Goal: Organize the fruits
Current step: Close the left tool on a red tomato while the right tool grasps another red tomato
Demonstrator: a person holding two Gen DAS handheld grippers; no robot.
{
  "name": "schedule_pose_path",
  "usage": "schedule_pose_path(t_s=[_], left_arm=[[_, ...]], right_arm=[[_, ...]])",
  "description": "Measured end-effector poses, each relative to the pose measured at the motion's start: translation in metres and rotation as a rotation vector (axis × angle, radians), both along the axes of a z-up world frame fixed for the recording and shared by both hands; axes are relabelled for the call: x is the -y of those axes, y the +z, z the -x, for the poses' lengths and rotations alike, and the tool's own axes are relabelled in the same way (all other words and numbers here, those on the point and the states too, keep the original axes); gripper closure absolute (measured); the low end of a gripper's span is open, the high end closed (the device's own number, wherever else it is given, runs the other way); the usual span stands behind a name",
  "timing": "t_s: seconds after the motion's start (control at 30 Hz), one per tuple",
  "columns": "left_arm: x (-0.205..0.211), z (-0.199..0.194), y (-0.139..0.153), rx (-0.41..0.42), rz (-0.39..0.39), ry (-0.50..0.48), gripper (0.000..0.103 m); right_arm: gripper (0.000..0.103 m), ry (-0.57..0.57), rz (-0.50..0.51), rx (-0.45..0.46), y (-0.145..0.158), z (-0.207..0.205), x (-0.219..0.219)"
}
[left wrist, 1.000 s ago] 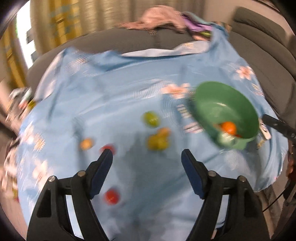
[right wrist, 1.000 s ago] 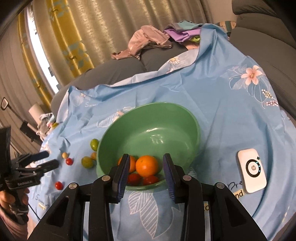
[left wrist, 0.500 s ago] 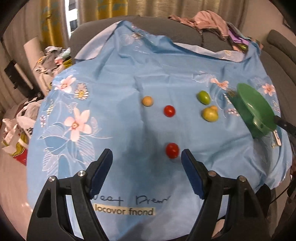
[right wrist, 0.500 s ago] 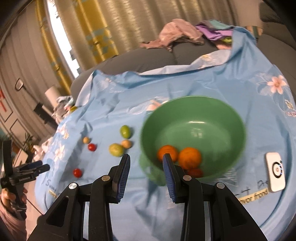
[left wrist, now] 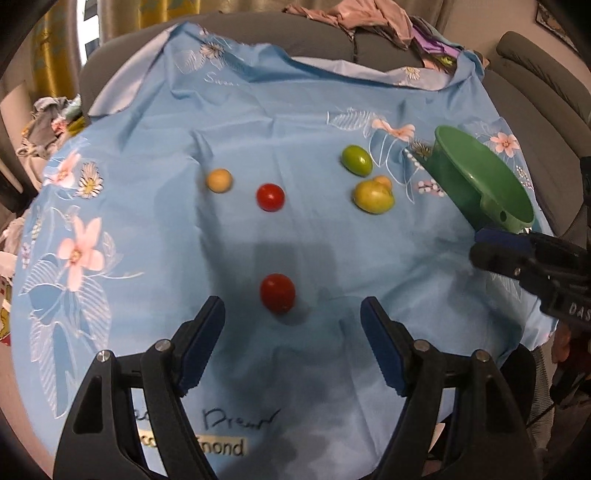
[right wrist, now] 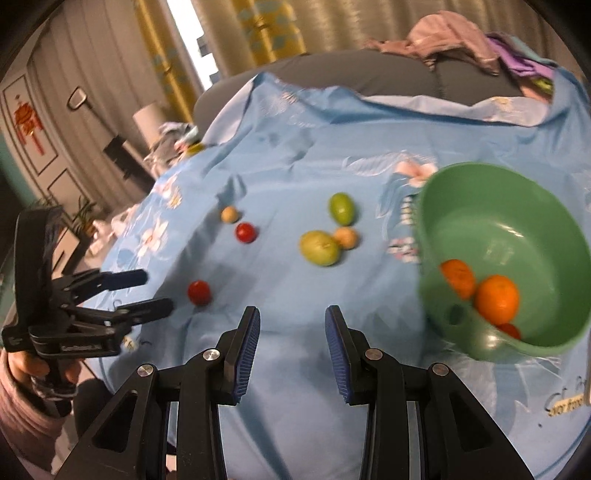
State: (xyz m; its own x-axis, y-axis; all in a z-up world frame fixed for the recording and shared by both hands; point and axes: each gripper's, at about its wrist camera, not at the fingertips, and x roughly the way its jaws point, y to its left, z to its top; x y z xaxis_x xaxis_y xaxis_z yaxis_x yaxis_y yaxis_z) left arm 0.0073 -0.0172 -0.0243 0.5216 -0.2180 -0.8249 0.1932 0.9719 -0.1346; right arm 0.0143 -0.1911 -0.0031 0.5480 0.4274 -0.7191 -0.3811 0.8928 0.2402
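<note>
Several small fruits lie loose on the blue floral cloth [left wrist: 155, 258]. My left gripper [left wrist: 293, 314] is open, and a red tomato [left wrist: 277, 293] sits just ahead of the gap between its fingers, untouched. Farther off are a second red tomato [left wrist: 270, 196], a tan fruit [left wrist: 219, 180], a green fruit [left wrist: 356, 160] and a yellow-green one [left wrist: 373, 195]. The green bowl [right wrist: 535, 229] at the right holds two oranges [right wrist: 496, 299] and a red fruit. My right gripper [right wrist: 292, 317] hovers over bare cloth left of the bowl, jaws narrowly apart and empty. In the right wrist view, the left gripper [right wrist: 157, 290] is beside the near tomato [right wrist: 199, 291].
The cloth drapes over a grey sofa [left wrist: 317, 40] with a heap of clothes [left wrist: 362, 18] at the back. Clutter lies past the cloth's left edge [left wrist: 48, 114]. A person's hand [right wrist: 22, 365] holds the left gripper. Printed lettering marks the cloth's near edge.
Both views have swung left. The left gripper has sunk toward the near red tomato. The right gripper has left the bowl, which now sits at the right of its view. Jaws look unchanged.
</note>
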Motion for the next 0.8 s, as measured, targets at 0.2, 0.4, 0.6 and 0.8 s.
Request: schedule_pose_path(t_s=[0.2, 0.4, 0.6, 0.8], left_arm=[[0.007, -0.018, -0.018, -0.039, 0.002, -0.014, 0.044], [0.009, -0.030, -0.035, -0.076, -0.016, -0.014, 0.064], [0.003, -0.035, -0.040, -0.079, -0.017, 0.004, 0.076], [-0.008, -0.035, -0.028, -0.049, 0.023, 0.023, 0.076]], right_arm=[[0.066, 0.030, 0.003, -0.020, -0.008, -0.007, -0.013], [0.066, 0.036, 0.001, -0.038, -0.015, -0.016, -0.015], [0.066, 0.044, -0.003, -0.055, -0.022, -0.026, -0.020], [0.066, 0.071, 0.000, -0.065, -0.027, -0.037, -0.029]])
